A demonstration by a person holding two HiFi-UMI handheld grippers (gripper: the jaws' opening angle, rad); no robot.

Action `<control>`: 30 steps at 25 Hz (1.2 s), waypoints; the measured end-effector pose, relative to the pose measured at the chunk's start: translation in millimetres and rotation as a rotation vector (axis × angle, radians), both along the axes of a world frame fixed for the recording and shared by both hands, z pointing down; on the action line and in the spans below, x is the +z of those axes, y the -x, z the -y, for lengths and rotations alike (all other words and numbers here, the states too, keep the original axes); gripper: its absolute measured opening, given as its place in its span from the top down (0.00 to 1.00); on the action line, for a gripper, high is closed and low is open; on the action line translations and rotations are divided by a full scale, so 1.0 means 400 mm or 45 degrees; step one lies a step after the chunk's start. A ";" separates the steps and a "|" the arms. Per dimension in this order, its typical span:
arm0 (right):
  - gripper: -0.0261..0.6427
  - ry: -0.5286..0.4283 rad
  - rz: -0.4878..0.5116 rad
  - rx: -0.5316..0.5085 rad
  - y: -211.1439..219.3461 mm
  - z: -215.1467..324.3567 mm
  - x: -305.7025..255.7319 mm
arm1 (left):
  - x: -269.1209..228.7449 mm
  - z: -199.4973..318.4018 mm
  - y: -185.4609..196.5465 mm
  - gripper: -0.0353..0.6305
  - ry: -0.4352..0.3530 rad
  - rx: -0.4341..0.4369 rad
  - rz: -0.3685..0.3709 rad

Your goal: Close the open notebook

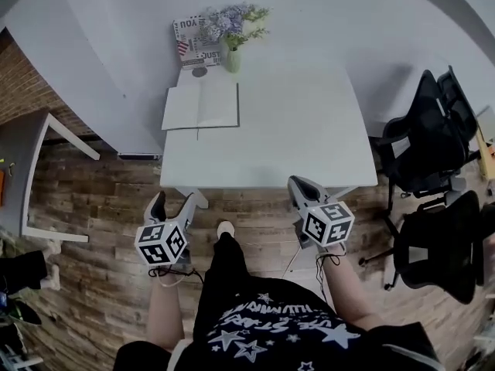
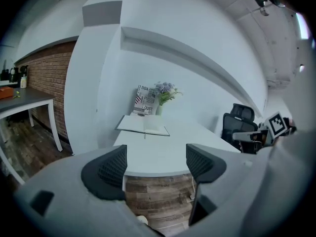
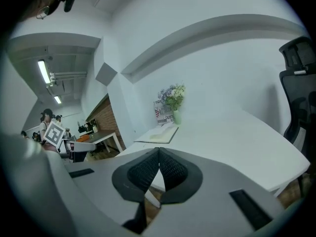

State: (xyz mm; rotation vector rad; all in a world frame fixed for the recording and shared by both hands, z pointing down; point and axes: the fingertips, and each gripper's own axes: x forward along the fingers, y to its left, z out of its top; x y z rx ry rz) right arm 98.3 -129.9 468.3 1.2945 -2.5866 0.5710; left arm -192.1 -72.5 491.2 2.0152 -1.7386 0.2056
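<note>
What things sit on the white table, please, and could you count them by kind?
Open white paper notebook: 1
Pale green vase of lilac flowers: 1
Black-and-white printed lettered sign: 1
Small dark round object: 1
Total: 4

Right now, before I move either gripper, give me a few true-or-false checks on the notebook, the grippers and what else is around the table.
1. The notebook lies open on the white table. True.
2. The left gripper is clamped on the notebook. False: its jaws stand apart with nothing between them, short of the table's near edge.
3. The right gripper has its jaws together. True.
4. The vase of flowers stands on the notebook's pages. False: it stands behind the notebook, apart from it, near the table's far edge.
5. The black office chairs stand to the left of the table. False: they are on its right.
</note>
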 end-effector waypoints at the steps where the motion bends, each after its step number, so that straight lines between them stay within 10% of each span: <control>1: 0.96 0.005 -0.002 0.013 0.015 0.031 0.001 | 0.005 0.033 0.021 0.39 0.009 0.007 -0.002; 13: 0.96 0.049 -0.047 0.037 0.201 0.305 0.023 | 0.097 0.309 0.214 0.39 0.139 0.038 -0.083; 30: 0.96 0.162 -0.171 0.054 0.344 0.552 0.083 | 0.290 0.604 0.407 0.39 0.416 -0.025 -0.454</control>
